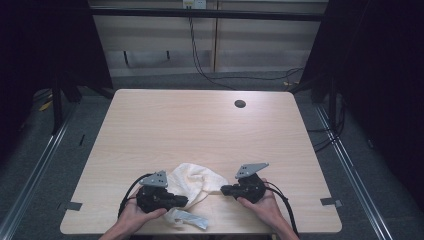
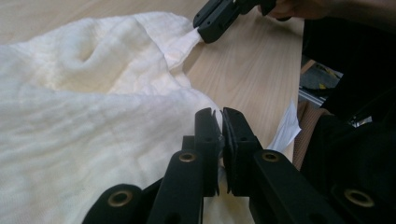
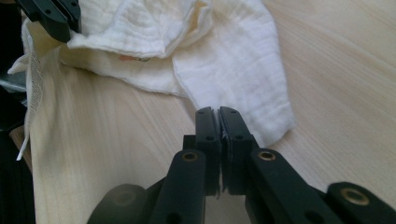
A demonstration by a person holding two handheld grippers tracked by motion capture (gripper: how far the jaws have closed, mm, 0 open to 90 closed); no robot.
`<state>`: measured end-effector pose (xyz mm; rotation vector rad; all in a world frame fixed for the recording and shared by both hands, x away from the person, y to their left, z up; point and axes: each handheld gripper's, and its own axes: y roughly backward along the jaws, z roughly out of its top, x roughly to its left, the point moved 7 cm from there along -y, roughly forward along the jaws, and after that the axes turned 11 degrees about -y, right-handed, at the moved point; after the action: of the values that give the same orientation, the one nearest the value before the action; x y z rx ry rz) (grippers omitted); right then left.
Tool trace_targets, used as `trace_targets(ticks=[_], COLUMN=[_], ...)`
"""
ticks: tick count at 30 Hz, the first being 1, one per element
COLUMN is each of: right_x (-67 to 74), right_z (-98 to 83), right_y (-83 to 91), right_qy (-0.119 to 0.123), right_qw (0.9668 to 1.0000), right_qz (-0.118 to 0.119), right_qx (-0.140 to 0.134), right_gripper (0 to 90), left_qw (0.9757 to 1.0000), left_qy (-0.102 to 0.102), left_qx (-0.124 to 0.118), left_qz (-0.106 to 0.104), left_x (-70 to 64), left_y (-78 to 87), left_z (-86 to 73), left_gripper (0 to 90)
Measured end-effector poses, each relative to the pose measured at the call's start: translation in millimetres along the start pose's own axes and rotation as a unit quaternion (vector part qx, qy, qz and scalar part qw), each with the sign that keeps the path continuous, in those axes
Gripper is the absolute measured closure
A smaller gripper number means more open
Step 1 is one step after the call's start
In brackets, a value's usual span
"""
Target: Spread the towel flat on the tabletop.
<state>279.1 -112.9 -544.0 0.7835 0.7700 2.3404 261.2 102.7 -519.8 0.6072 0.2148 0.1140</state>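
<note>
Cream cloth [image 1: 194, 181] bunched at lower centre of worktop [image 1: 200, 125] | left tool [image 1: 184, 201] clamped on its near edge | right tool [image 1: 223, 190] clamped on a corner | both grips done, spreading or folding judged left

A light wood-grain worktop [image 1: 200, 125] with rounded corners stands on grey carpet [image 1: 55, 165], a dark round cable hole [image 1: 240, 104] near its far right corner. Behind the far edge, a pale panelled wall [image 1: 260, 45] carries a black horizontal bar [image 1: 210, 14], with black cables [image 1: 200, 65] hanging down to the floor. Black curtains [image 1: 380, 75] close in both sides. Metal floor rails [image 1: 35, 170] run along the left and right edges; grey tape strips [image 1: 331, 202] mark the near corners.
</note>
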Motion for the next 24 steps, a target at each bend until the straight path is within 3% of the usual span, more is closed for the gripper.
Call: trace_targets(ticks=[7,9,14,24], right_x=[2.0,3.1,6.1,5.8], right_z=[2.6,5.2,18.6,51.3], right_y=[3.5,7.2,27.9,73.0], right_qy=[0.0,-0.001,-0.013,-0.015], right_qw=[1.0,0.9999,0.9985,0.9931], right_qz=[0.003,0.004,0.02,0.014], right_qx=[-0.009,-0.015,-0.05,-0.116], right_gripper=[87.4,87.5,87.9,87.9], left_qw=[0.9993,0.9986,0.9965,0.9914], left_qy=[0.005,0.01,0.012,0.008], left_qx=[-0.037,-0.049,-0.074,-0.112], left_qz=[0.004,0.016,0.038,0.068], left_x=[5.6,9.8,18.1,25.5], left_y=[14.7,24.0,43.8,71.7], left_z=[10.4,13.5,19.2,37.1], left_gripper=[84.8,84.9,85.3,85.4])
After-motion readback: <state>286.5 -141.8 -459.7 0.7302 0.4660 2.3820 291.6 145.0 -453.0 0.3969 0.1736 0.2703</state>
